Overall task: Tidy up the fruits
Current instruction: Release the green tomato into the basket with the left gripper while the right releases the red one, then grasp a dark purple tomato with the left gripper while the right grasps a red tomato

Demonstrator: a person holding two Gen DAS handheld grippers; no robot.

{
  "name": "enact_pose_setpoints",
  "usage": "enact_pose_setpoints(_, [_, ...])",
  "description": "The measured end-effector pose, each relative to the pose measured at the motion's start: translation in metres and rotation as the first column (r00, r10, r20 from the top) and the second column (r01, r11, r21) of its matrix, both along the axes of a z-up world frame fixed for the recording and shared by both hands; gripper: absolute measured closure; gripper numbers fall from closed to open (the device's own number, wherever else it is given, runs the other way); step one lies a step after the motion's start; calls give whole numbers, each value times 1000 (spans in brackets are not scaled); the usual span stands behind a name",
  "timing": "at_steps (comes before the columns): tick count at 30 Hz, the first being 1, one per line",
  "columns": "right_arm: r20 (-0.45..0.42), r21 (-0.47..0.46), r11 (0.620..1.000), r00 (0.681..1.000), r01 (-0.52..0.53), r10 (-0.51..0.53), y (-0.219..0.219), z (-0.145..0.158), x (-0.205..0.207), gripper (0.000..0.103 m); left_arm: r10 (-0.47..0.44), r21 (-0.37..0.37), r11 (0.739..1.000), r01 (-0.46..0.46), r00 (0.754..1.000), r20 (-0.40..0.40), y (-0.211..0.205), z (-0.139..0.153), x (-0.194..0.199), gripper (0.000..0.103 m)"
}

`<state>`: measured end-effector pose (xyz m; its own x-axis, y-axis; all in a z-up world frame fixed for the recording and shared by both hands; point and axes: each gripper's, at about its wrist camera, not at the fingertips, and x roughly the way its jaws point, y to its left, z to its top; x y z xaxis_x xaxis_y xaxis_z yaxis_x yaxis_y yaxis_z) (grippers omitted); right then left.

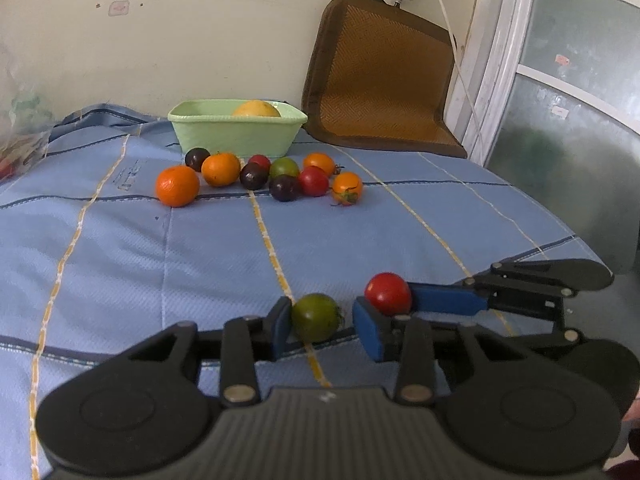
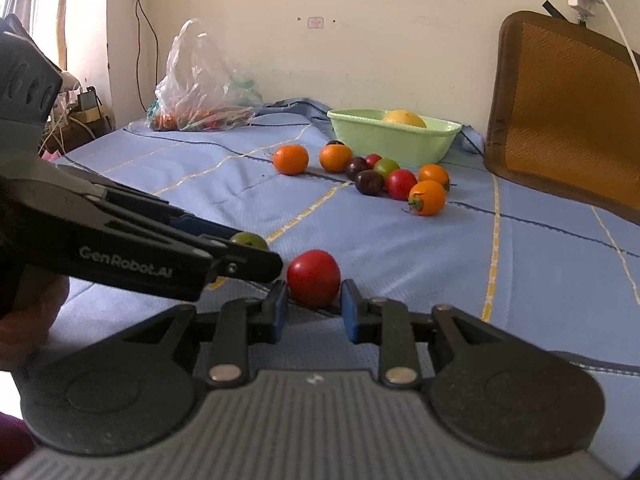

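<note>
**Q:** What are the two grippers doing at this moment?

**A:** Both are reaching low over a blue striped cloth (image 1: 140, 260). The left gripper (image 1: 325, 322) is bracketing a green tomato (image 1: 316, 317); its left pad is touching the skin, while the right pad is standing clear, so the jaws are apart and not yet squeezing. The right gripper (image 2: 313, 305) is framing a red tomato (image 2: 313, 277), its blue pads just beside each flank with slivers of gap showing, so it too is spread and gripping nothing.

**Q:** Where is everything else sitting?

**A:** From the left wrist camera, a cluster of fruit is lying toward twelve o'clock: two mandarins (image 1: 177, 185), dark plums (image 1: 253, 176), and small red, green and orange tomatoes (image 1: 347, 188). Behind them a pale green basket (image 1: 236, 136) is holding one large yellow citrus (image 1: 256, 109). A plastic bag (image 2: 204, 80) is resting toward ten o'clock in the right wrist view.

**Q:** How will these tomatoes handle?

**A:** They are looking light, round, smooth and thin-skinned, so likely to roll or squirt out sideways. I would judge a gentle pinch across the widest middle, pads centred, to be safest; hard pressure could be splitting the skin.
</note>
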<state>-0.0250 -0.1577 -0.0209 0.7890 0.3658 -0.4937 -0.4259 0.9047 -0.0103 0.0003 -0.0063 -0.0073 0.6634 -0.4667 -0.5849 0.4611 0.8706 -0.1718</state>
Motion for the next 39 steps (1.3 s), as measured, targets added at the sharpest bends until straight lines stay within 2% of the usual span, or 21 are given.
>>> enact_pose_setpoints(4, [7,11,1000,1000,-7,7,-1,0,2,74,-14,-40,999,13,999,-30,1,4,8,76])
enact_pose_setpoints(7, [32,35,999,999,-1,0,-3,6,8,74,-7,-51,999,6,1000,-23,1,14,19,76])
enact_pose_setpoints(11, [78,57,998,997,-11,6,-8,22,34,74,9,-111,994,-14,999,-45,8,37,62,76])
enact_pose_setpoints(16, [134,95,995,991,-8,-5,-15,55,100,74,64,-121,991,-65,998,-9,10,70,142,76])
enact_pose_setpoints(18, [122,118,993,992,8,-22,-18,65,136,74,86,-142,986,-91,995,-40,13,76,180,76])
enact_pose_setpoints(22, [79,113,990,993,81,-91,-19,68,199,74,157,-156,972,-175,980,-118,16,67,245,76])
enact_pose_setpoints(26, [-4,132,981,990,142,-143,-27,55,245,74,196,-133,967,-217,968,-159,15,47,284,76])
enact_pose_setpoints(28, [-9,107,983,989,149,-149,-27,49,255,73,200,-114,969,-220,966,-164,13,40,296,76])
enact_pose_setpoints(31, [20,94,984,988,153,-156,-25,49,263,71,213,-89,970,-228,966,-148,10,36,308,68])
enact_pose_setpoints(32, [23,92,984,987,155,-158,-25,49,264,69,218,-84,969,-232,964,-152,9,35,312,63])
enact_pose_setpoints(33, [29,93,983,987,156,-159,-25,49,264,61,227,-83,967,-241,961,-157,9,35,314,56])
enact_pose_setpoints(35, [43,92,982,985,163,-167,-26,50,267,53,238,-81,964,-252,959,-153,9,34,317,51])
enact_pose_setpoints(39, [60,102,981,984,162,-169,-29,55,256,53,234,-94,964,-248,962,-140,16,41,303,51])
